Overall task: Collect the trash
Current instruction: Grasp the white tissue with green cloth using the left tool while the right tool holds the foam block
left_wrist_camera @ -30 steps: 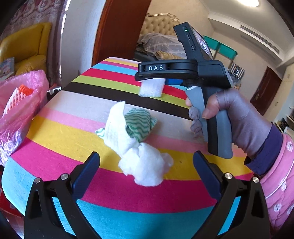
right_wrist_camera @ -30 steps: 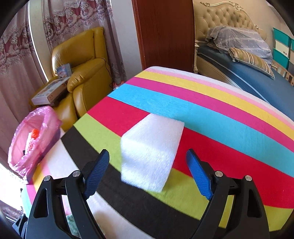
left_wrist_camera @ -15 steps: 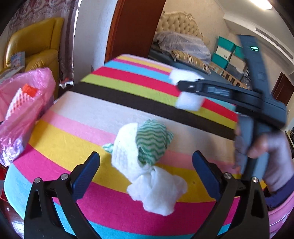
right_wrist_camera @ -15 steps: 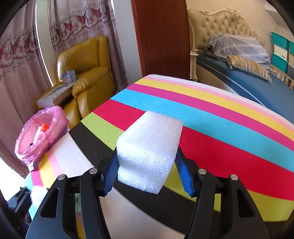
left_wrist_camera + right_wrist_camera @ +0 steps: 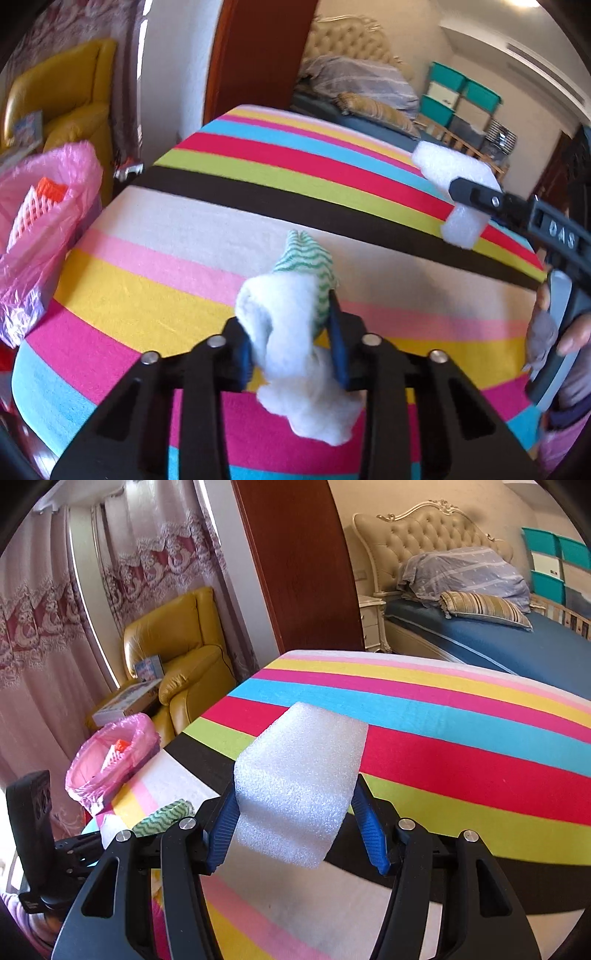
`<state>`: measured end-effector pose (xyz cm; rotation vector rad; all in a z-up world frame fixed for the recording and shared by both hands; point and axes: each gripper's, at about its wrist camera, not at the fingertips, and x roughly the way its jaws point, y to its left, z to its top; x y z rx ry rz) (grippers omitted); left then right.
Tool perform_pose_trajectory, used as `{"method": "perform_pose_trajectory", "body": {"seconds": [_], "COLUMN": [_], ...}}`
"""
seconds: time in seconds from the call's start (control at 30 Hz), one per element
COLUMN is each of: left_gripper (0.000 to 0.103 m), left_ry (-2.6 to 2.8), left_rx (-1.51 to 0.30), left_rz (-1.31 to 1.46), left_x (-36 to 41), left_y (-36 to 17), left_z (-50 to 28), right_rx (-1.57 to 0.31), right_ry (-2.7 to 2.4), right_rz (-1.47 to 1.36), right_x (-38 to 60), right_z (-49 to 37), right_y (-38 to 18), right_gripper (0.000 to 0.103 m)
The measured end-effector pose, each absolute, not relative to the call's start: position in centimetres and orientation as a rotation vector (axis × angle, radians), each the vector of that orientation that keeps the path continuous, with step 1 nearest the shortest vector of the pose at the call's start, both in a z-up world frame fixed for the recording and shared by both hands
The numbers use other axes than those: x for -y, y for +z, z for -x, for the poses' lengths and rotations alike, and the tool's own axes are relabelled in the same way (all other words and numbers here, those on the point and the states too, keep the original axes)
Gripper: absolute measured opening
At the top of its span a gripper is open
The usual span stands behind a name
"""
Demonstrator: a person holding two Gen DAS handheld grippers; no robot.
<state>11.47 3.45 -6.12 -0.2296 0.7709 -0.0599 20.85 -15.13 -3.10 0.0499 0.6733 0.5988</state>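
Note:
My left gripper (image 5: 291,339) is shut on a wad of white cotton and green wavy-patterned cloth (image 5: 291,314), held over the striped table (image 5: 177,280). My right gripper (image 5: 295,827) is shut on a white foam block (image 5: 299,782) and holds it above the table (image 5: 461,753). The foam block also shows at the right of the left wrist view (image 5: 454,184), clamped in the right gripper (image 5: 476,192). The wad and left gripper show at the lower left of the right wrist view (image 5: 162,818).
A bin lined with a pink bag (image 5: 40,218) stands off the table's left edge and holds white and orange foam net; it also shows in the right wrist view (image 5: 110,757). A yellow armchair (image 5: 177,653), a wooden door and a bed (image 5: 480,627) lie beyond the table.
My left gripper has closed on the cotton and cloth wad and lifted it. My right gripper closed on the foam block and raised it off the table.

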Motion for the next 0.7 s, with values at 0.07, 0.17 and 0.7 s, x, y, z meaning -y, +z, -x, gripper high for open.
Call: {"method": "perform_pose_trajectory", "body": {"seconds": [0.07, 0.17, 0.7], "left_gripper": [0.026, 0.025, 0.024], "left_ry": [-0.101, -0.156, -0.218], "left_rx": [-0.756, -0.732, -0.615], "left_rz": [0.244, 0.266, 0.262], "left_x": [-3.7, -4.2, -4.4], "left_y": [-6.1, -6.0, -2.8], "left_z": [-11.1, -10.6, -8.6], "right_rx": [-0.664, -0.652, -0.661], "right_ry": [0.601, 0.603, 0.636], "right_rz": [-0.052, -0.051, -0.050], "right_x": [15.4, 15.5, 15.0], "right_z": [-20.3, -19.3, -17.5], "right_y": [-3.0, -2.9, -3.6], "right_gripper": [0.057, 0.057, 0.057]}}
